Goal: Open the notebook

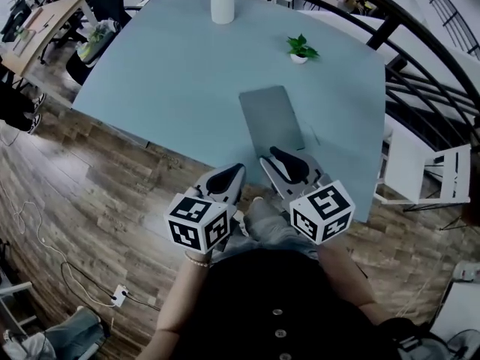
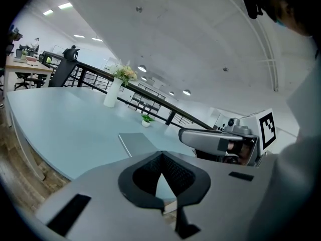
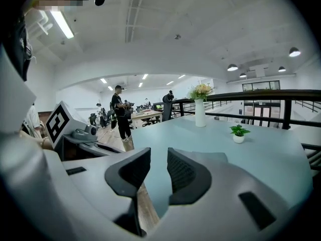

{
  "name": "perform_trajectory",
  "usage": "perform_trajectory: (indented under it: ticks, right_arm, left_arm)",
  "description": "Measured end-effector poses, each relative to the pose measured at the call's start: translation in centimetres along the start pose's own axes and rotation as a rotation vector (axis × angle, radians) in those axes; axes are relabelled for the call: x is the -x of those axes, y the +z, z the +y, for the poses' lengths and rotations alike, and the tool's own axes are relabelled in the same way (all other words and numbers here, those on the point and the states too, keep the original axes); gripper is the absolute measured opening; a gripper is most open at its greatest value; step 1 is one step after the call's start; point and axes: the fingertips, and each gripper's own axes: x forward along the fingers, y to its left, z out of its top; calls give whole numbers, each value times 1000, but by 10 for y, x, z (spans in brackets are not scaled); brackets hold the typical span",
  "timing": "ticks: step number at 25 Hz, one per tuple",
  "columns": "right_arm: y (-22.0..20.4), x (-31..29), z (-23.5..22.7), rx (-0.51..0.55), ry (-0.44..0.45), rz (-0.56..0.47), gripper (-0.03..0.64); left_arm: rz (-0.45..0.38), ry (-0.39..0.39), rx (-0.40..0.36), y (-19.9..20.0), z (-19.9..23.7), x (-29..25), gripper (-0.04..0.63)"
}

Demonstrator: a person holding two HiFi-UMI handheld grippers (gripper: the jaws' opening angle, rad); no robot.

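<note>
Near the table (image 1: pixel 187 73) edge: closed notebook (image 1: pixel 271 118), parted right tongs (image 3: pixel 158 157) close by.

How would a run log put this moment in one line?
notebook: closed, flat on table | left gripper: shut, empty | right gripper: open, empty, by notebook's near edge

A flat grey closed notebook (image 1: pixel 271 118) lies on the pale blue rounded worktop (image 1: pixel 165 73), near its front edge. Behind the notebook to the right sits a small green potted plant (image 1: pixel 301 49). Farther behind, to the left, stands a tall white vase (image 1: pixel 222 2).
</note>
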Motion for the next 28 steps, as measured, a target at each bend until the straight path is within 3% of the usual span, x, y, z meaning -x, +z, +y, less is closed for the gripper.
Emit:
perform_trajectory:
  ticks: [11, 15, 21, 28]
  right_arm:
    - [-1, -14, 1, 91, 119, 88, 97]
    - [-9, -21, 1, 131, 147, 133, 97]
    - [-23, -35, 3, 177, 184, 215, 103]
    - [-48, -45, 2, 295, 177, 306, 104]
  left_arm:
    - [-78, 99, 72, 0, 10, 6, 17]
    - [-64, 124, 86, -9, 17, 5, 17]
    - [-1, 153, 45, -21, 27, 0, 17]
    - [-12, 170, 79, -37, 38, 6, 17]
